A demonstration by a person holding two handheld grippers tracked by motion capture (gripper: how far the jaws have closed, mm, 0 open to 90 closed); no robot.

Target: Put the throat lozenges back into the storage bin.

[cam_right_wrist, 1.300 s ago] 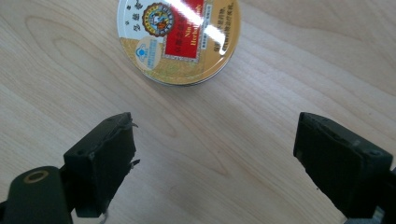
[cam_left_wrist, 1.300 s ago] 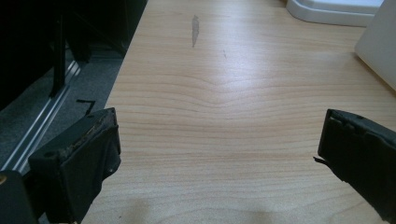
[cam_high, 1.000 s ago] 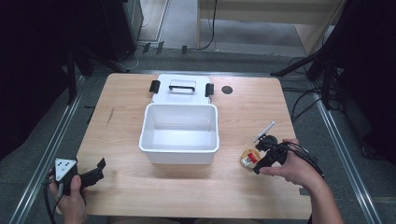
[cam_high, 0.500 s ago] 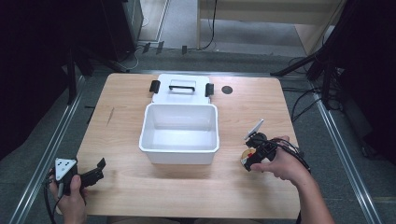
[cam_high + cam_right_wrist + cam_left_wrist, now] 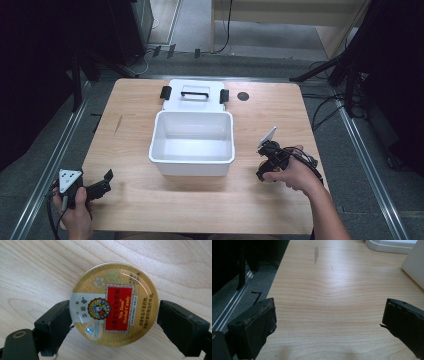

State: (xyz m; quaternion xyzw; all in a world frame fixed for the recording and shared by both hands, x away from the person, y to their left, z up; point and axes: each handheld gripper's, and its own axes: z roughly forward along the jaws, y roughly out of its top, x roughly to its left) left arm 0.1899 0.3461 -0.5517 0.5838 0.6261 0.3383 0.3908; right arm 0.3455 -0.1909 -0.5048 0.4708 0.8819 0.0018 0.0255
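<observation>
Two hand-held grippers work over a light wooden table [image 5: 210, 210]. The right gripper [image 5: 113, 326] points down at a round gold candy tin with a red label [image 5: 113, 306], which lies flat on the table right of a white rectangular plastic box [image 5: 192, 142]; its jaws have just been closing and now sit against the tin's opposite edges, though a firm clamp cannot be confirmed. The left gripper [image 5: 329, 320] rests at the near left corner, jaws spread wide over bare wood. A white lid with a handle [image 5: 194, 95] lies just beyond the box.
</observation>
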